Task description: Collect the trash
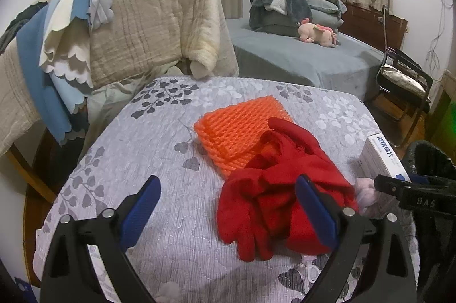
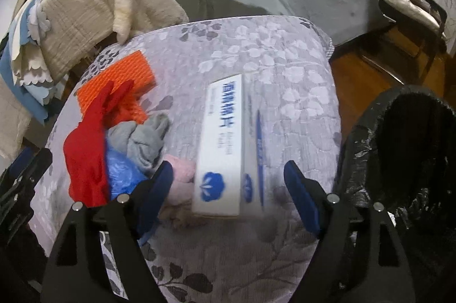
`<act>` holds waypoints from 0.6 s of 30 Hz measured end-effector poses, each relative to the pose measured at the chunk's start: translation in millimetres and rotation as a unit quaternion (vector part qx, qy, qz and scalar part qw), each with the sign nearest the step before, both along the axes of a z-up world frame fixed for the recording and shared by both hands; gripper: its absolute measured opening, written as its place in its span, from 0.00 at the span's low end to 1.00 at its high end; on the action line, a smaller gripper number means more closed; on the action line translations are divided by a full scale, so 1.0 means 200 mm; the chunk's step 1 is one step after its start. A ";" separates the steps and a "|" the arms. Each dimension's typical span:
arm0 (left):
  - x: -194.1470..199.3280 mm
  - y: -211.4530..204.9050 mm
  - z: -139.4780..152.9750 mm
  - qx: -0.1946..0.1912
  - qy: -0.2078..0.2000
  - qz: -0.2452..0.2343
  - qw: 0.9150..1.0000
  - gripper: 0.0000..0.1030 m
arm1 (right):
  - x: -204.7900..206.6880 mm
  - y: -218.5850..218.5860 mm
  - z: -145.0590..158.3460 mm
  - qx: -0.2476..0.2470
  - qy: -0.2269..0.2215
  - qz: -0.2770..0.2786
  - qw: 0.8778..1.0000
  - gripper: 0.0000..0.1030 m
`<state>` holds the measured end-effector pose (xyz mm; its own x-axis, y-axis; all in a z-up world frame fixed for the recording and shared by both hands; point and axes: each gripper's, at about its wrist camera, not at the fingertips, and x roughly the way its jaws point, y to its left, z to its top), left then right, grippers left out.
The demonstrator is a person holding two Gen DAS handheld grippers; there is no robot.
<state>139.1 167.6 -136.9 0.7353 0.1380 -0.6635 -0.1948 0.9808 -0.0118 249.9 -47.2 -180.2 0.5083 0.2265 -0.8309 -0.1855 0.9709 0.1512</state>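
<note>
A white box with blue print [image 2: 225, 143] lies on the grey floral table [image 2: 256, 46]; it also shows in the left wrist view [image 1: 382, 157]. My right gripper [image 2: 229, 183] is open, its fingers on either side of the box's near end. A red cloth [image 1: 279, 200] lies over orange foam netting [image 1: 239, 126]. My left gripper [image 1: 228, 200] is open just above the table, its right finger in front of the red cloth. In the right wrist view the red cloth [image 2: 85, 149], netting [image 2: 119, 80], grey cloth [image 2: 142, 140], blue bag [image 2: 122, 174] and pink cloth [image 2: 179, 174] sit left of the box.
A bin lined with a black bag [image 2: 404, 160] stands right of the table. A chair draped with blankets [image 1: 154, 23] is behind the table on the left. A bed [image 1: 299, 58] with a plush toy and a folding chair [image 1: 404, 80] are beyond.
</note>
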 end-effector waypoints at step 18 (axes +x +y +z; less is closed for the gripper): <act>0.01 -0.06 0.01 -0.002 -0.005 -0.014 1.000 0.90 | -0.06 -0.02 -0.01 -0.027 -0.024 -0.005 0.999 0.53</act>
